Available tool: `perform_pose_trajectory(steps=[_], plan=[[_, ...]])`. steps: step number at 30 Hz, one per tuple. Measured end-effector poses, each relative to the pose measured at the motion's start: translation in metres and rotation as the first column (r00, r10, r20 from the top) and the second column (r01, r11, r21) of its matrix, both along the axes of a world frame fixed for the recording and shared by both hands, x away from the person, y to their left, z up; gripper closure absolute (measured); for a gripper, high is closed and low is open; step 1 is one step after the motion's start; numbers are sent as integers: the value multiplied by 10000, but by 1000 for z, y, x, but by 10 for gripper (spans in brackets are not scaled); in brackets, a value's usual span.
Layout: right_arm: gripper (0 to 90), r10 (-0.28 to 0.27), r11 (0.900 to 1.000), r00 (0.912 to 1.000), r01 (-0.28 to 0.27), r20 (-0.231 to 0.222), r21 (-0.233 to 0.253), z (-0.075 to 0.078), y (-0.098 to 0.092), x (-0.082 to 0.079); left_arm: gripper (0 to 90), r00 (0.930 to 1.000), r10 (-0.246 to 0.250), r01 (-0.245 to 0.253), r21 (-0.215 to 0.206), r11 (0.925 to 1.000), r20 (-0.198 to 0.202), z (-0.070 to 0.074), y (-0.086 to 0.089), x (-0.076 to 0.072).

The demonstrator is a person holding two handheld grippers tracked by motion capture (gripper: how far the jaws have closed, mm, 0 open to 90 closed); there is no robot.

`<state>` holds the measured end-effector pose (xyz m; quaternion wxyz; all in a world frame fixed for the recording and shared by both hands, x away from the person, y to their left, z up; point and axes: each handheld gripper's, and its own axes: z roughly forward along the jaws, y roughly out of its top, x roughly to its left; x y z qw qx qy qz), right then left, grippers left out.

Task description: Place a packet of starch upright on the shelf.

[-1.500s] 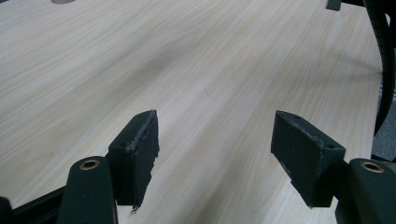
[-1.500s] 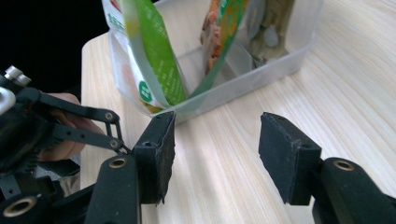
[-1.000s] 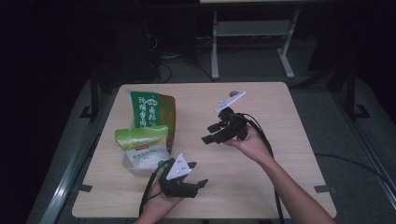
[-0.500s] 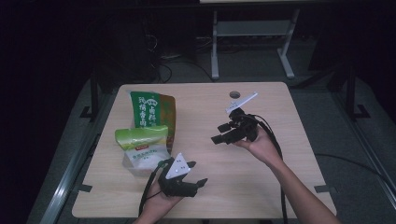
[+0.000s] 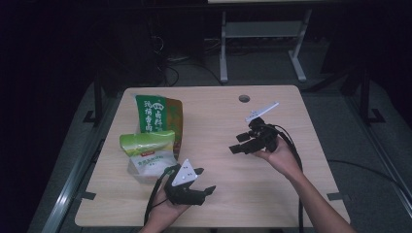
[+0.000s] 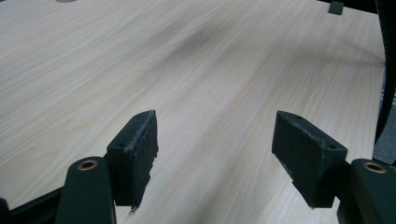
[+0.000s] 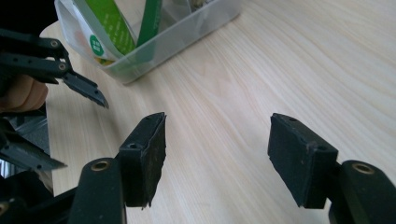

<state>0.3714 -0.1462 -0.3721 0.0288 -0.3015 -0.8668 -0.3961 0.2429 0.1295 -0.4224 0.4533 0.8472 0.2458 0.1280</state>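
Observation:
A tall dark-green snack bag (image 5: 156,115) stands at the table's left, with a light-green packet (image 5: 147,141) in front of it in a clear plastic tub (image 5: 145,167). My left gripper (image 5: 205,182) rests near the front edge just right of the tub, open, jaws pointing right. In the left gripper view the left gripper (image 6: 215,140) holds nothing over bare wood. My right gripper (image 5: 236,144) hovers at mid-table, open, jaws pointing left. In the right gripper view the right gripper (image 7: 217,140) is empty, facing the tub (image 7: 173,37) and the left gripper (image 7: 70,74).
The wooden table (image 5: 218,121) has a round cable hole (image 5: 244,98) near its far edge. Cables trail from both grippers toward the person. A metal stand (image 5: 262,43) sits on the dark floor behind the table.
My right gripper has drifted right and a little nearer the person, staying open. The left gripper and the bags have hardly moved.

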Motion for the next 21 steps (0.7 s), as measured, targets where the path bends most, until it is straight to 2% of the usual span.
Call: perform_pose_trajectory(steps=[21], plan=[[342, -786, 9969, 9964, 787, -323, 35, -19, -49, -15, 301, 9999, 51, -51, 0, 10000, -90, -1, 1, 1]])
